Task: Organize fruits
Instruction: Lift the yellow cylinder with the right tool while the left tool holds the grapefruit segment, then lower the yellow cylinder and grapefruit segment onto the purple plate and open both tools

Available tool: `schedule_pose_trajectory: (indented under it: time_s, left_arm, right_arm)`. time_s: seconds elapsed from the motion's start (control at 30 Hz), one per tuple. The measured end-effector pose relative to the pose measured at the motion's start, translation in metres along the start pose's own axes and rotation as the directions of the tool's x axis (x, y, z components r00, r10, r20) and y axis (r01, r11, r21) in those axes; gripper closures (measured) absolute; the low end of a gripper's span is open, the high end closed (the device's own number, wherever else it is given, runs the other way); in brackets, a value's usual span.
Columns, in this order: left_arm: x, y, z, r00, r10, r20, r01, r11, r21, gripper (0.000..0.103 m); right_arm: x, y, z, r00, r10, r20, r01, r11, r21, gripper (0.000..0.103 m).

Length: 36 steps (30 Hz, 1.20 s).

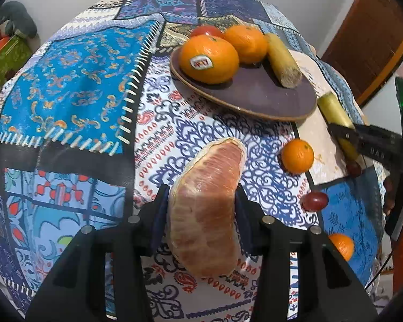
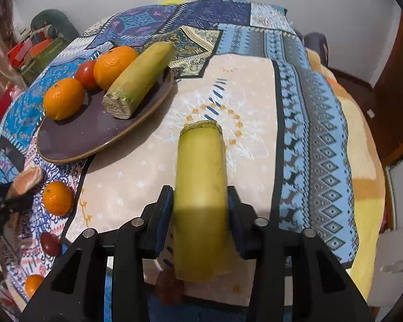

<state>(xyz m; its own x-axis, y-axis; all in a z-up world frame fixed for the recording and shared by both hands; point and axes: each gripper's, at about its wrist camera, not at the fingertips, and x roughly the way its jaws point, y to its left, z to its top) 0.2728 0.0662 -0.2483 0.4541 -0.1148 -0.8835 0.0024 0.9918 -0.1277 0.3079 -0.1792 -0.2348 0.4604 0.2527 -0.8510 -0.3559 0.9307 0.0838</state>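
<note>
white sticker, print unreadable, on plated orange; left gripper clamps grapefruit wedge.

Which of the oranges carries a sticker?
The front orange on the plate, nearest the left gripper. Its white oval label faces the camera; the orange behind it and the small loose orange on the cloth show bare peel.

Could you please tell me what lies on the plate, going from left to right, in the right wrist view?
Small orange → tomato → larger orange → cut yellow-green stalk piece, all resting on the dark plate.
</note>
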Motion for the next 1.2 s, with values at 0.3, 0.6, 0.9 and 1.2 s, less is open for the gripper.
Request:
schedule_pose_trajectory:
  time_s: [0.3, 0.6, 0.9, 1.2]
  left_arm:
    - [-0.034, 0.0, 0.006, 0.997, 0.022, 0.076, -0.023, 1.0, 0.012, 0.057]
    - [-0.067, -0.013, 0.025, 0.986, -0.003, 0.168, -0.002, 1.0, 0.029, 0.057]
    - [-0.072, -0.02, 0.043, 0.978, -0.032, 0.207, 0.026, 0.999, 0.031, 0.057]
    - [-0.06, -0.034, 0.071, 0.971, -0.047, 0.234, 0.034, 0.998, 0.058, 0.057]
  right_arm:
    - [-0.025, 0.009, -0.006, 0.999, 0.028, 0.044, -0.027, 1.0, -0.01, 0.069]
    - [-0.06, 0.015, 0.008, 0.99, 0.037, 0.137, -0.034, 0.999, -0.025, 0.07]
    - [-0.071, 0.029, 0.019, 0.984, 0.073, 0.165, -0.062, 0.996, -0.07, 0.071]
    - [-0.078, 0.046, 0.034, 0.97, 0.121, 0.21, -0.1, 0.989, -0.105, 0.071]
